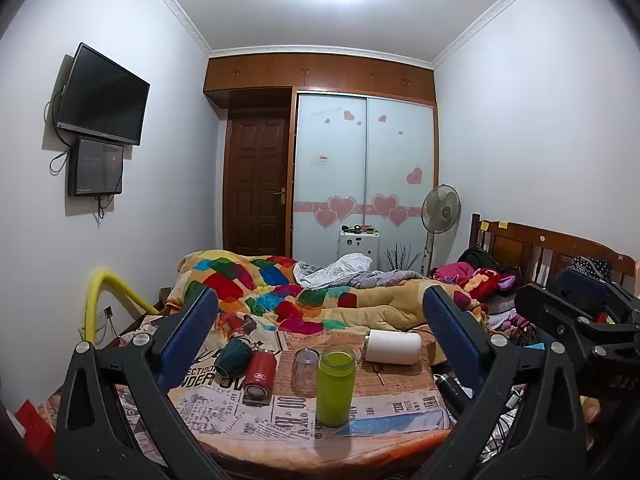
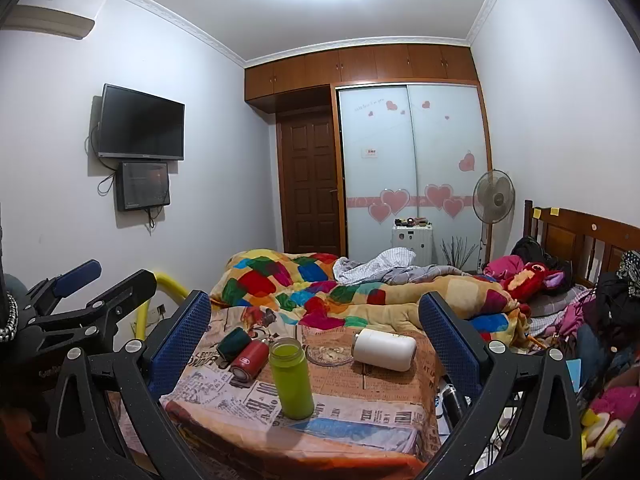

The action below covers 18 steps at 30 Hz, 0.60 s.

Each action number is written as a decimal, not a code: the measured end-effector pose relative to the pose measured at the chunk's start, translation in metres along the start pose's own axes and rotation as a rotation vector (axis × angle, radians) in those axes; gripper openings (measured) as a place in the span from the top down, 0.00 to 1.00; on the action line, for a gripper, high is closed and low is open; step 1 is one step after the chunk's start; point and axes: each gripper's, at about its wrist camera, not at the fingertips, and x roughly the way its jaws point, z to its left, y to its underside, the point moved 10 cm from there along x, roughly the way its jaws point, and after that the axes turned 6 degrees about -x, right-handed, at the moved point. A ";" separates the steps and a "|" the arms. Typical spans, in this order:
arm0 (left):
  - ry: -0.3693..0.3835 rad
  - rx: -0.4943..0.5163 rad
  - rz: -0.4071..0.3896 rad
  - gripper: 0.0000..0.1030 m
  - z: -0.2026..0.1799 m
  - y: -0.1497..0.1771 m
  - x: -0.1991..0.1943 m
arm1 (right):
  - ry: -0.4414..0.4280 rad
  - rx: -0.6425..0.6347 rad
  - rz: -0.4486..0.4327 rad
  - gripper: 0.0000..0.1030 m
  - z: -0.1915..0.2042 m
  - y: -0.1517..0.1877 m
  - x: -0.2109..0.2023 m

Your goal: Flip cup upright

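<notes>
On the newspaper-print cloth (image 1: 280, 412) a lime-green cup (image 1: 335, 385) stands upright at the front. Behind it stands a clear glass (image 1: 305, 372). A red cup (image 1: 260, 372), a dark green cup (image 1: 234, 356) and a white cup (image 1: 394, 346) lie on their sides. The right wrist view shows the lime-green cup (image 2: 291, 378), red cup (image 2: 249, 358), dark green cup (image 2: 233, 342) and white cup (image 2: 385, 349) too. My left gripper (image 1: 320, 308) is open and empty, short of the cups. My right gripper (image 2: 316, 308) is open and empty too.
A colourful quilt (image 1: 280, 292) is heaped on the bed behind the cloth. A yellow rail (image 1: 108, 304) stands at the left. A wooden headboard (image 1: 560, 248) and piled clothes are at the right. A dark bottle (image 1: 450, 386) lies off the cloth's right edge.
</notes>
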 end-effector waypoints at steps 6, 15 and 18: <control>-0.001 -0.002 0.001 0.00 0.001 0.000 0.001 | 0.000 -0.001 0.000 0.00 0.001 0.000 0.000; 0.008 -0.004 0.002 0.00 0.000 0.001 0.002 | 0.001 -0.001 0.000 0.00 0.001 -0.001 0.001; 0.013 -0.003 -0.001 0.00 -0.002 0.002 0.001 | 0.000 -0.001 0.000 0.00 0.001 -0.001 0.000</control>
